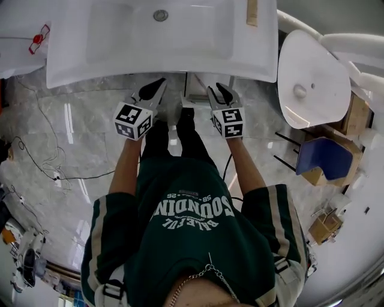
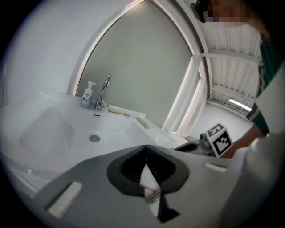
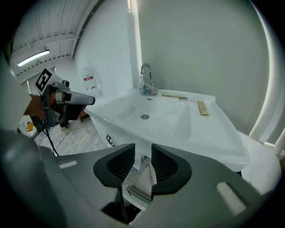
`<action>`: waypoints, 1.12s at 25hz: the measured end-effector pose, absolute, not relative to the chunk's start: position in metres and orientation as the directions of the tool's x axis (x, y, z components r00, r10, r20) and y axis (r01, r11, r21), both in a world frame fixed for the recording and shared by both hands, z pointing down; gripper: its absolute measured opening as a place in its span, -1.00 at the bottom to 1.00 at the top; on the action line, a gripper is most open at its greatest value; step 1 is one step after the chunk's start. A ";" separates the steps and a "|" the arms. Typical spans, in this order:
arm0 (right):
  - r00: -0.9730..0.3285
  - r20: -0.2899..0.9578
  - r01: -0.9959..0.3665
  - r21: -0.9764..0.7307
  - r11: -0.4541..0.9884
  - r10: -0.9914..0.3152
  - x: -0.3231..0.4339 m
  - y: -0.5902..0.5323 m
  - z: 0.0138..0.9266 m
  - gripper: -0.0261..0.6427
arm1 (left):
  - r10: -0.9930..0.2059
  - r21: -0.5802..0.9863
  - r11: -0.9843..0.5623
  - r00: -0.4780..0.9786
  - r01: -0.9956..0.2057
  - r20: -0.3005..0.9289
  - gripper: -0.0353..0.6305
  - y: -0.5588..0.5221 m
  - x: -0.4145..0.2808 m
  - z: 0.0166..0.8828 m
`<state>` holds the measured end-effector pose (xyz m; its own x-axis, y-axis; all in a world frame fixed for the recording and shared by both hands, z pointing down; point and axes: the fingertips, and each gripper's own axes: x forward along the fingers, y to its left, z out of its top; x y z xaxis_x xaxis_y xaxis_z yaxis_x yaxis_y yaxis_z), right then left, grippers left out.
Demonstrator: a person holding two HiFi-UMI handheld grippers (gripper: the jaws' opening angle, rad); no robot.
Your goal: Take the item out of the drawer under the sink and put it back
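I stand at a white sink (image 1: 162,42) with both grippers held just below its front edge. Between them a pale drawer (image 1: 193,99) stands pulled out under the basin. My left gripper (image 1: 153,90) is shut, its tips touching (image 2: 145,149) with no thing seen pinched at them. My right gripper (image 1: 222,93) is open, and nothing sits between its jaws (image 3: 143,153). Through that gap the drawer (image 3: 140,182) shows below as a whitish box with a grey rim. What lies inside it I cannot make out.
A faucet (image 2: 103,91) and a soap bottle (image 2: 88,94) stand at the sink's back, and a wooden strip (image 1: 252,12) lies on its right ledge. A white toilet (image 1: 309,78) is at the right, with a blue seat (image 1: 324,157) behind it. Cables (image 1: 54,174) trail over the marble floor at left.
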<state>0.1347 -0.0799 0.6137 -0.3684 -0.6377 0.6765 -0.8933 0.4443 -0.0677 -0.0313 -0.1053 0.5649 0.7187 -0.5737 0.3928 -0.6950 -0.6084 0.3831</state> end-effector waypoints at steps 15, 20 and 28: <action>-0.362 0.867 -0.767 -0.068 0.638 -0.343 0.140 -0.076 0.774 -0.62 | -0.642 0.374 -0.498 0.623 -0.782 0.448 -0.74 -0.088 -0.042 0.611; -0.350 0.898 -0.724 -0.080 0.685 -0.265 0.139 -0.077 0.824 -0.62 | -0.666 0.384 -0.452 0.591 -0.805 0.454 -0.74 -0.080 -0.041 0.629; -0.256 0.953 -0.640 -0.043 0.767 -0.160 0.145 -0.076 0.893 -0.62 | -0.711 0.386 -0.394 0.543 -0.834 0.448 -0.74 -0.061 -0.045 0.650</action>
<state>0.1450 -0.0757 0.8934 -0.2559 -0.1603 0.9533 -0.6397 0.7674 -0.0426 -0.0446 -0.0612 0.6505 0.5426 -0.7107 0.4479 -0.8343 -0.3937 0.3859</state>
